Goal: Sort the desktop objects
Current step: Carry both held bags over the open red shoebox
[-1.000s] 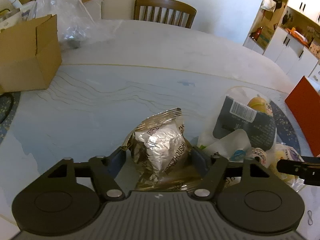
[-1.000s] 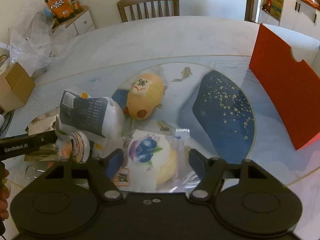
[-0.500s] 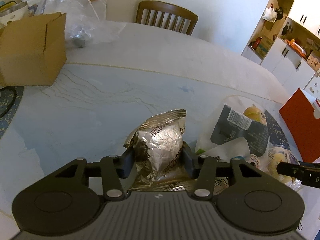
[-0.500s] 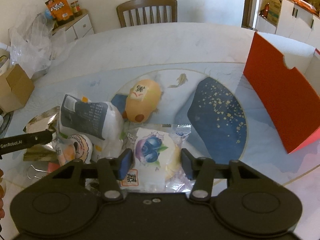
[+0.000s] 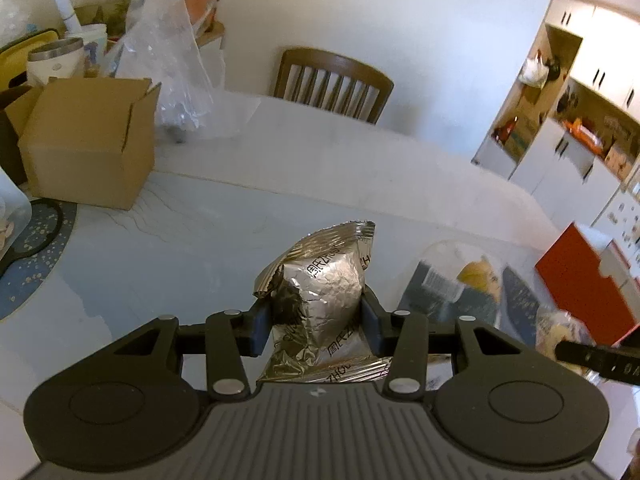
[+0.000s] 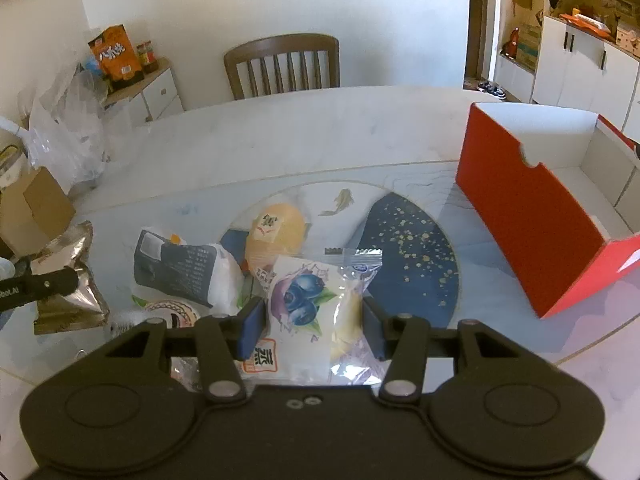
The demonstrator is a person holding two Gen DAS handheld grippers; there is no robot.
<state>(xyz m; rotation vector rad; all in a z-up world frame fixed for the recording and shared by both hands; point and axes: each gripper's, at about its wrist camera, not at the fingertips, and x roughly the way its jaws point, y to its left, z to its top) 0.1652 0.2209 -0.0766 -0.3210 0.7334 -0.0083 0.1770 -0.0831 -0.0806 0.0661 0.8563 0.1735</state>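
- Foil is what the left hand-held gripper (image 5: 316, 320) pinches: its jaws have just been closing and now press both sides of the silver foil snack bag (image 5: 320, 300), which looks raised off the surface (image 5: 200, 240). Crinkled foil is slick and the bag is puffed with air, so I judge it could squirm out of the pads or burst if squeezed harder.
- Cardboard box (image 5: 88, 140) stands at the far left of the surface with its flaps open; its inside cannot be seen from here. If the foil bag is meant for it, an upright flap could catch the bag on the way in.
- Between the two grippers lies the rest of the pile: a dark grey packet (image 6: 176, 268), a round yellow packet (image 6: 276, 232) and a small doughnut-printed packet (image 6: 172, 312), all close together, some touching. A low swing by either gripper could drag or scatter them.
- Right hand-held gripper (image 6: 314, 328), its jaws also just closed in, clamps the clear-wrapped blueberry bun (image 6: 312, 312) across its middle. Soft bread may get crushed, and the loose wrapper could slip.
- Red box (image 6: 532, 232) at the far right sits open, its white inside showing nothing. Its tall near wall could snag the bun if carried across too low.
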